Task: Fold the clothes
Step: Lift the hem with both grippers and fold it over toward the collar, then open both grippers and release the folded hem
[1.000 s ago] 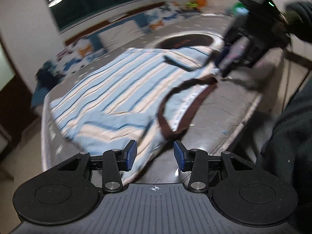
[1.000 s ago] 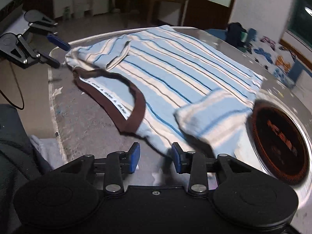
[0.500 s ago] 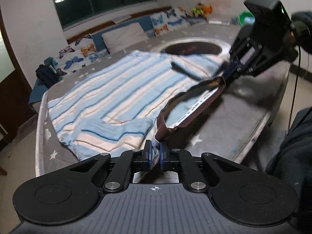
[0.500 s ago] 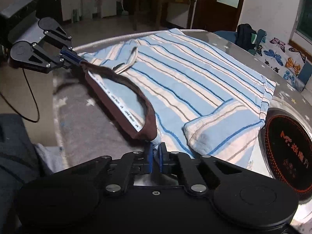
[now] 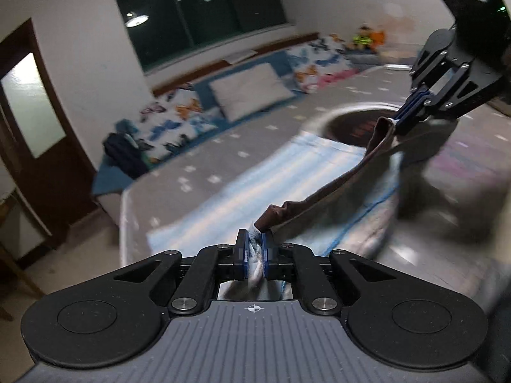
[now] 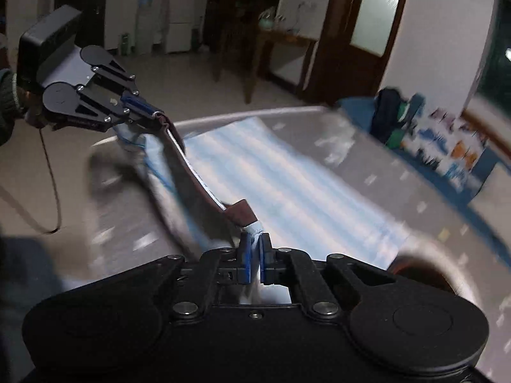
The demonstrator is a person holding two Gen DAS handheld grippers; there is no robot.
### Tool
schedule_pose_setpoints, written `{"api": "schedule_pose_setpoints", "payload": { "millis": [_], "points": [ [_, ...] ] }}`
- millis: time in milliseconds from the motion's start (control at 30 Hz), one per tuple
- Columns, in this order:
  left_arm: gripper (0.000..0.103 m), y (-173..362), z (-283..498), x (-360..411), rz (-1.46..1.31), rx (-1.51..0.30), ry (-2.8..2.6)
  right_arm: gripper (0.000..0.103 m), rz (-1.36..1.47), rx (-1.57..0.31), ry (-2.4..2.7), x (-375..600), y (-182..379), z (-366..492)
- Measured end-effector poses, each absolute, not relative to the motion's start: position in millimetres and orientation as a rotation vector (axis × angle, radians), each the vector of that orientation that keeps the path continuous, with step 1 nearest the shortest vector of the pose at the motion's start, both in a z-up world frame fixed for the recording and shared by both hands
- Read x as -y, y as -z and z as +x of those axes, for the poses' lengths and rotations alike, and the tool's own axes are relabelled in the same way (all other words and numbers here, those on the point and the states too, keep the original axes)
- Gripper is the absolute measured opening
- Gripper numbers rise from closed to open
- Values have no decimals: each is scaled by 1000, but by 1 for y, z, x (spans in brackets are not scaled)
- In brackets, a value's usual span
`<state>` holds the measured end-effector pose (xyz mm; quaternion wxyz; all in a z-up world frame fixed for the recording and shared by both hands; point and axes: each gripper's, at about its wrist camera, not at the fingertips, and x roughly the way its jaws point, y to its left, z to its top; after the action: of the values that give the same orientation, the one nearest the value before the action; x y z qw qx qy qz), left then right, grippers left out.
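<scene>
A blue and cream striped shirt (image 5: 242,194) with a brown collar band (image 5: 335,188) lies partly on the grey star-patterned table. My left gripper (image 5: 254,249) is shut on one shoulder of the shirt beside the collar. My right gripper (image 6: 254,249) is shut on the other shoulder; it also shows in the left wrist view (image 5: 412,108). The collar edge (image 6: 194,175) is stretched between both grippers and lifted above the table, with the shirt body (image 6: 287,185) trailing down onto it. The left gripper shows in the right wrist view (image 6: 150,111). Both views are motion-blurred.
A round dark induction plate (image 5: 361,124) is set into the table (image 5: 198,172) beyond the shirt. A bench with butterfly cushions (image 5: 179,121) and a white pillow (image 5: 249,89) runs under the window. A door (image 6: 367,19) and a wooden side table (image 6: 278,44) stand further off.
Both grippers, shut on the shirt's shoulders, have lifted the collar edge off the table and pulled it taut; the shirt body is dragged along. A second ago both were open.
</scene>
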<state>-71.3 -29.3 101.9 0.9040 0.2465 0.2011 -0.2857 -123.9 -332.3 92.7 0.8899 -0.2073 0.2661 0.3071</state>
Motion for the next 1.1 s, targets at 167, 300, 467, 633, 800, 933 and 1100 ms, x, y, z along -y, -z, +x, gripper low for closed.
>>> {"api": "schedule_pose_setpoints", "payload": {
  "millis": [167, 300, 467, 633, 800, 933, 1100],
  "points": [
    [8, -102, 17, 50, 460, -435, 508, 5, -473, -533, -563, 327, -101, -46],
    [9, -80, 90, 67, 397, -521, 426, 5, -456, -534, -488, 324, -85, 21],
    [19, -55, 132, 68, 317, -609, 371, 6, -363, -611, -389, 333, -37, 81],
    [46, -59, 121, 36, 260, -589, 326, 46, -254, -644, -350, 362, -22, 75],
    [64, -61, 87, -8, 154, -609, 243, 62, -161, -697, -294, 391, -6, 60],
    [68, -49, 70, -31, 100, -654, 199, 72, -109, -714, -258, 397, 1, 48],
    [71, -29, 68, -44, 22, -743, 208, 76, -30, -733, -224, 399, 13, 50]
  ]
}}
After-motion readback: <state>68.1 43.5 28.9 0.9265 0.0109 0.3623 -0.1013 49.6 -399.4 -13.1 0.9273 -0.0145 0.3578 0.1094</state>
